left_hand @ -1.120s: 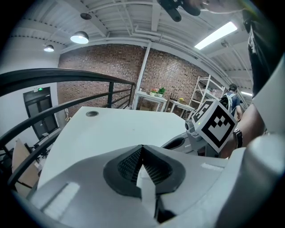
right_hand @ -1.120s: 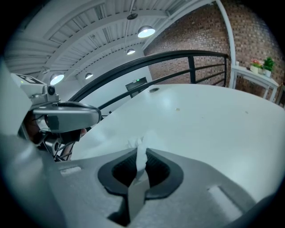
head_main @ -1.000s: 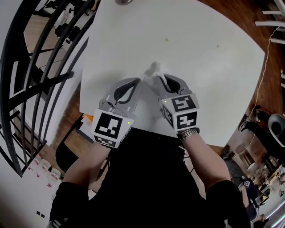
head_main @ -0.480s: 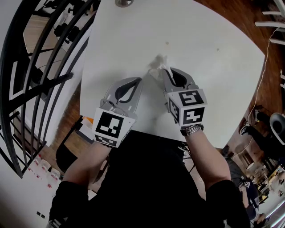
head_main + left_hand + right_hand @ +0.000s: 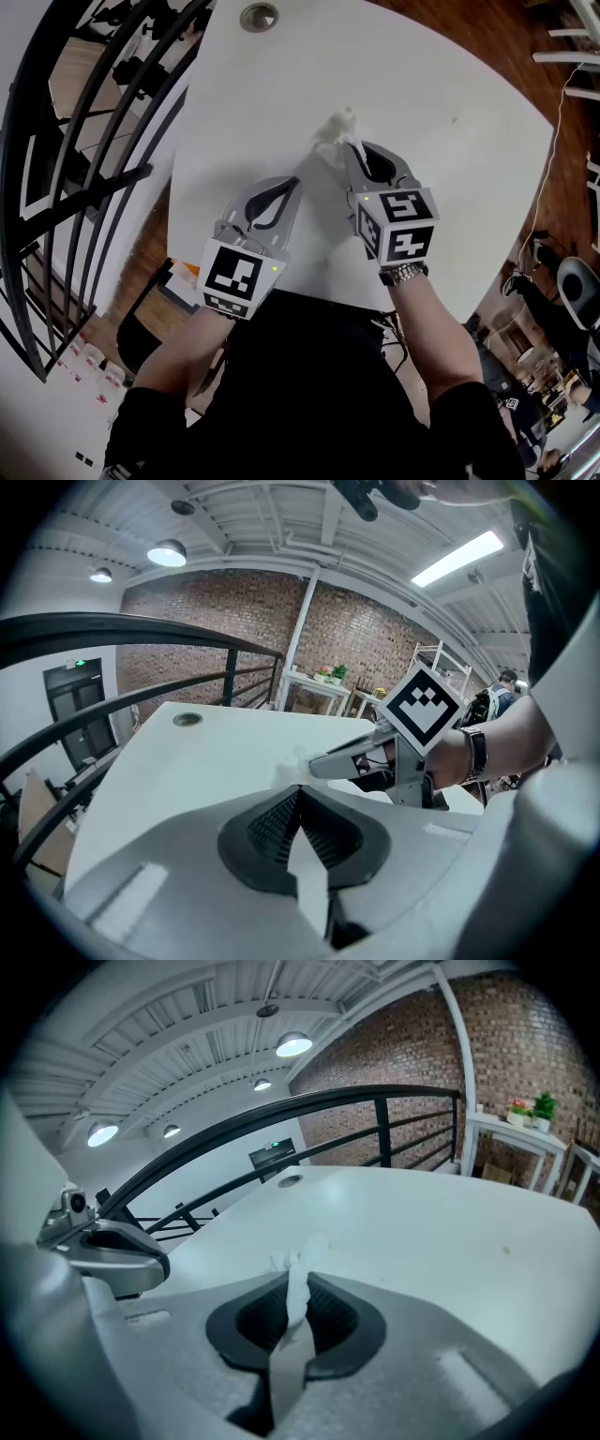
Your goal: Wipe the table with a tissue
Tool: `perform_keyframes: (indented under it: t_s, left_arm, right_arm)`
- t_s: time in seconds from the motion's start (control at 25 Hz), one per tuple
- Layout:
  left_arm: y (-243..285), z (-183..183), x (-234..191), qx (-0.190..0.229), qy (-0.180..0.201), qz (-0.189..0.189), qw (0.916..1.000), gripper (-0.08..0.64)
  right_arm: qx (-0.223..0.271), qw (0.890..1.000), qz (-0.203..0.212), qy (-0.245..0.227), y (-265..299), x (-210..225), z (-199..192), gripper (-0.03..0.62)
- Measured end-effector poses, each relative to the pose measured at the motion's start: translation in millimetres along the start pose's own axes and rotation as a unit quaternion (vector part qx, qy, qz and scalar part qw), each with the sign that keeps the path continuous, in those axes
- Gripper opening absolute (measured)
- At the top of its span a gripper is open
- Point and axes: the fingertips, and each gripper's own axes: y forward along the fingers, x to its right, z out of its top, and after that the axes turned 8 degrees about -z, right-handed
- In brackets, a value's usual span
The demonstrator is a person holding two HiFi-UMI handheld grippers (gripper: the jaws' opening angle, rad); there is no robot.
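A crumpled white tissue [image 5: 336,131] lies pressed on the white table [image 5: 441,178], pinched at the tips of my right gripper [image 5: 343,149]. In the right gripper view the tissue [image 5: 298,1274] runs between the shut jaws and sticks out past them. My left gripper [image 5: 295,181] rests to the left and nearer the table's front edge, jaws shut with nothing between them [image 5: 300,789]. The left gripper view shows the right gripper [image 5: 314,766] reaching in from the right with the tissue [image 5: 298,758] at its tip.
A round metal grommet [image 5: 259,16] sits in the table's far left corner. Small specks [image 5: 456,121] mark the table's right part. Black railings [image 5: 84,141] run along the left edge over wooden floor. A white shelf with plants [image 5: 525,1129] stands beyond the table.
My right gripper has pushed the tissue forward across the table, away from me. The left gripper has stayed about where it was, shut.
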Motion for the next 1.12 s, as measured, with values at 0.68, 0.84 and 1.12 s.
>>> perform_keyframes:
  t_s: [0.68,0.84,1.12]
  left_arm:
    - [8,-13,-9,-0.019,-0.014,-0.012,0.9997,0.015]
    - [7,-15,-12,-0.021,-0.017,-0.015,0.9995,0.015]
    - [1,-19,-20,-0.022,-0.021,-0.013,0.9995,0.015]
  right_arm:
    - [0.016,0.999,-0.026,0.023,35,24,30,0.015]
    - [0.012,0.999,-0.031,0.023,44,23,32,0.015]
    - [-0.003,0.999,-0.039,0.002,53,16,35,0.015]
